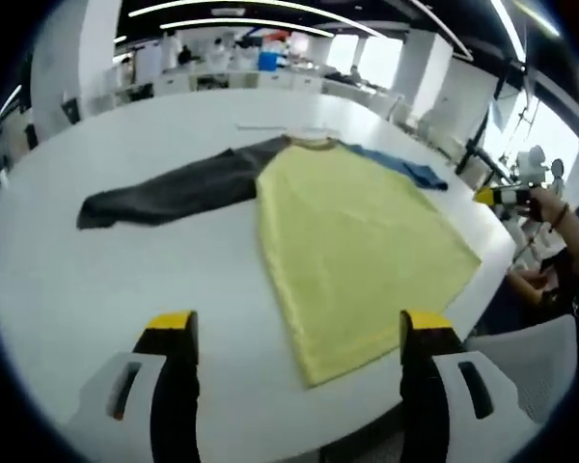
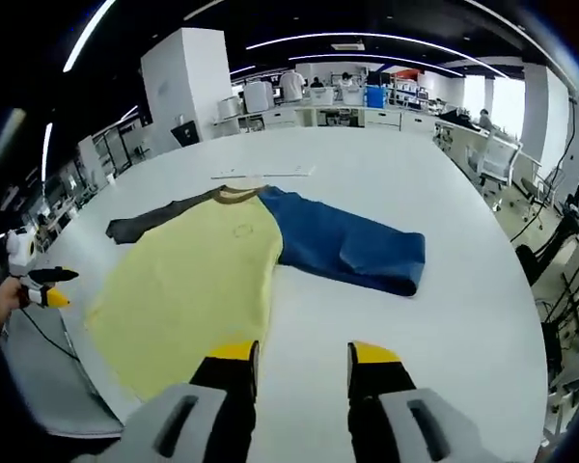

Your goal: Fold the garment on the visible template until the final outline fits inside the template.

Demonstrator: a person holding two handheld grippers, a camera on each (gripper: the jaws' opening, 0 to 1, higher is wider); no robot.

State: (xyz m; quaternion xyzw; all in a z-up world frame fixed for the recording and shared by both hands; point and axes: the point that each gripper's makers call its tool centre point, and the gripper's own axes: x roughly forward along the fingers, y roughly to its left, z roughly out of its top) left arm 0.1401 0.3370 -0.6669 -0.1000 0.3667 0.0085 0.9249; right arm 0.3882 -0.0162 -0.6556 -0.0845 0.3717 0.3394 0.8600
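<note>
Garment (image 1: 357, 241), a soft, light shirt with yellow body, grey sleeve (image 1: 164, 193) and blue sleeve (image 2: 352, 246), lies flat mid-frame on the white surface (image 1: 87, 289); likely limp, best pinched at sleeve ends or hem corners; left gripper (image 1: 299, 333) and right gripper (image 2: 303, 357) jaws apart, holding nothing.

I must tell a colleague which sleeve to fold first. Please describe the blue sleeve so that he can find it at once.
On the large white table lies a yellow shirt with two long sleeves. The blue sleeve spreads from the collar across bare tabletop. The other sleeve is dark grey; only this one is denim-blue.
</note>
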